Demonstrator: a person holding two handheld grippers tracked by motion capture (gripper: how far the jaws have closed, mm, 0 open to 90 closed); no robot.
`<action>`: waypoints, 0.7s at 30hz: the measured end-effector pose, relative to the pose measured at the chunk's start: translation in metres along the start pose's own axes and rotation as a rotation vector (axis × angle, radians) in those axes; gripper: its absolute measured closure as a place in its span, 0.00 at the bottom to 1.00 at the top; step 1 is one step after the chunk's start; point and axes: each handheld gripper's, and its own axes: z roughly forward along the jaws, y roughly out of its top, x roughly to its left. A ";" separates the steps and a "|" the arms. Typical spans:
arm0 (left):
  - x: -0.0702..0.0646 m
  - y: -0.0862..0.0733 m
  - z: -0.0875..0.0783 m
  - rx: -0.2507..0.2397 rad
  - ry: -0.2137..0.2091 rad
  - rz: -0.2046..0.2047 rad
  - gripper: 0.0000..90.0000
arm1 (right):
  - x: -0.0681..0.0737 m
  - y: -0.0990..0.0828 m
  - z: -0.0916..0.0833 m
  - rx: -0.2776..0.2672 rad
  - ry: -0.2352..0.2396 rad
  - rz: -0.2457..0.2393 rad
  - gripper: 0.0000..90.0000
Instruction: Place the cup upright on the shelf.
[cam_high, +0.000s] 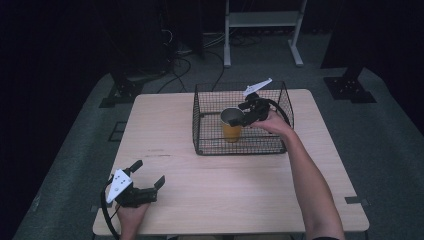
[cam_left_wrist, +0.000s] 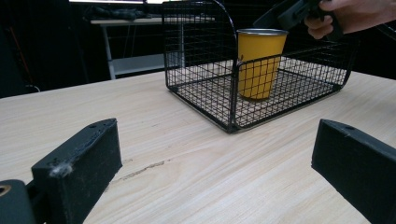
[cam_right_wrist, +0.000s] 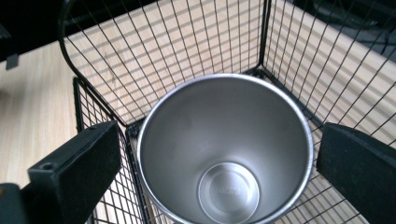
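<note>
A yellow cup (cam_high: 231, 125) with a steel inside stands upright in a black wire basket (cam_high: 200, 145) on the far half of the wooden table (cam_high: 165, 125). My right gripper (cam_high: 240, 118) hovers over the cup's rim, open. In the right gripper view the cup (cam_right_wrist: 224, 149) sits between the two jaws of my right gripper (cam_right_wrist: 219, 140), with a gap on each side. My left gripper (cam_high: 148, 173) rests open near the table's front left corner, holding nothing. From the left gripper view (cam_left_wrist: 210, 144) the cup (cam_left_wrist: 259, 63) shows through the basket (cam_left_wrist: 201, 93), under a hand holding the right gripper (cam_left_wrist: 299, 11).
Bare tabletop lies between the left gripper and the basket. A white metal frame (cam_high: 262, 20) and cables (cam_high: 180, 55) stand on the floor beyond the table. The surroundings are dark.
</note>
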 end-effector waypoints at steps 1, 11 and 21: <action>0.000 0.000 0.000 0.001 0.000 0.000 0.01 | 0.000 0.001 -0.003 -0.012 -0.001 0.004 0.00; 0.001 0.000 0.001 0.001 0.002 -0.001 0.01 | 0.005 0.007 -0.031 -0.119 -0.010 0.019 0.00; 0.000 0.000 0.001 0.003 -0.002 0.004 0.01 | 0.017 0.009 -0.048 -0.158 0.010 0.016 0.00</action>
